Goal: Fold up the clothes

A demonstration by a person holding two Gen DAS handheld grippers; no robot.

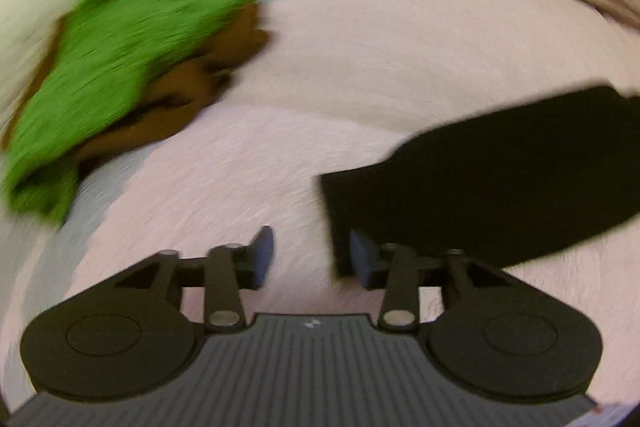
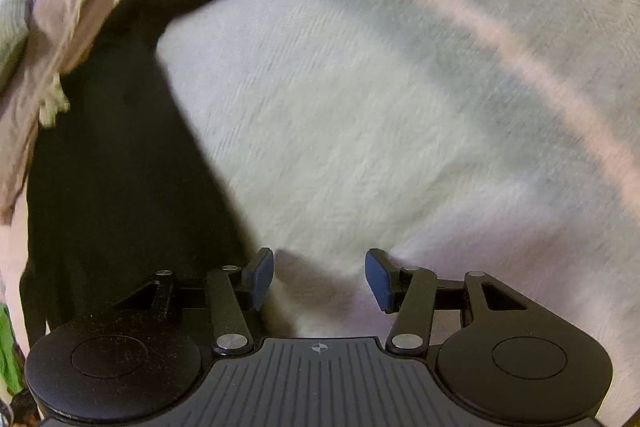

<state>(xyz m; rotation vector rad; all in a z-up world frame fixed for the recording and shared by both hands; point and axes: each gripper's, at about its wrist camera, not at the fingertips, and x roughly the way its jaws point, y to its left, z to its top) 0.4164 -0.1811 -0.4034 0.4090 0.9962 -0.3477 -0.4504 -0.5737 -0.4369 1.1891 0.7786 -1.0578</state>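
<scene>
Bedroom: fuzzy pink blanket, strewn clothes.

**Soft indoor light, heavy motion blur**

Both views smear badly, worst toward the curved fisheye edges. The green cloth far left of the tongs is streaked (detail gone). A dark shadow sits between the right gripper fingers; no glare.

green cloth motion-blurred, black garment cut off at right edge
</scene>
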